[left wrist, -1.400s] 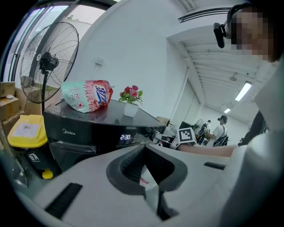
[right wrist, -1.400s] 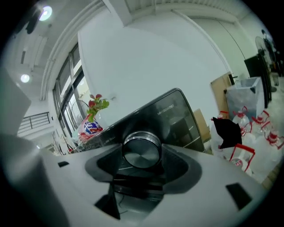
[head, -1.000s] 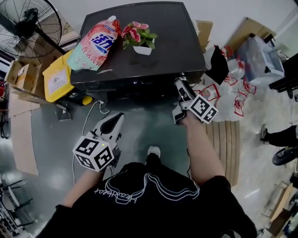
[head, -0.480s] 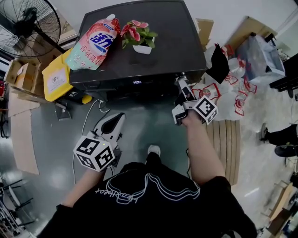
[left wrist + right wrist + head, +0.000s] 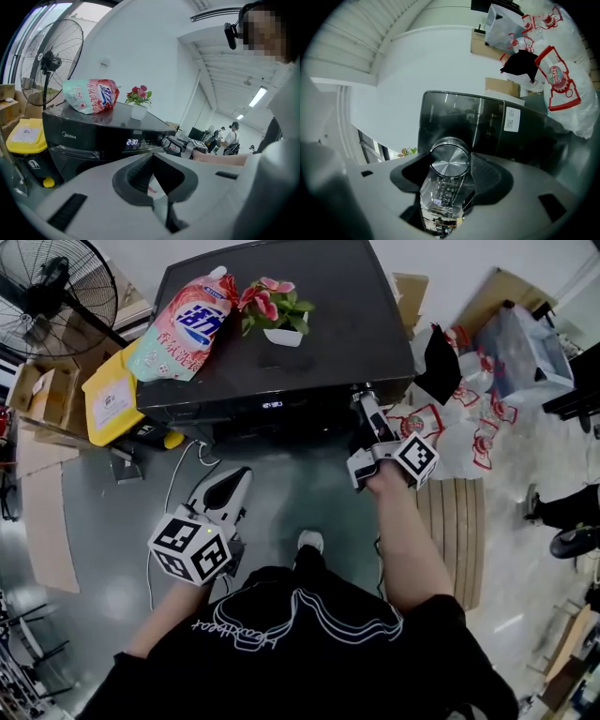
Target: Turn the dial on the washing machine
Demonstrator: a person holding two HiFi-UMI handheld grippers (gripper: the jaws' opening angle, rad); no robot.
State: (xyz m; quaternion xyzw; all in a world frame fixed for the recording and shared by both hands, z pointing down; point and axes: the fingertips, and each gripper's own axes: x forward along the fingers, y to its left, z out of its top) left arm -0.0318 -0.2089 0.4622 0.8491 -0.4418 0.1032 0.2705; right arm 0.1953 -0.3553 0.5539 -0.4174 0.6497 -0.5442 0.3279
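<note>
A black front-loading washing machine (image 5: 281, 362) fills the top of the head view, its display (image 5: 272, 405) lit. Its round silver dial (image 5: 449, 159) sits between the jaws of my right gripper (image 5: 450, 174), both pads against its rim. In the head view the right gripper (image 5: 364, 407) reaches to the panel's right end and hides the dial. My left gripper (image 5: 230, 486) hangs low over the floor, away from the machine, its jaws shut and empty. The left gripper view shows the panel display (image 5: 132, 142) and the right gripper (image 5: 180, 146) at the dial.
A detergent pouch (image 5: 183, 329) and a potted flower (image 5: 278, 315) lie on the machine's top. A standing fan (image 5: 56, 292), cardboard boxes (image 5: 42, 390) and a yellow bin (image 5: 112, 399) are to the left. Plastic bags (image 5: 469, 427) and a wooden pallet (image 5: 450, 531) are to the right. A cable (image 5: 173, 479) trails on the floor.
The right gripper stays at the dial, its marker cube shifted only slightly. The left gripper has not moved.
</note>
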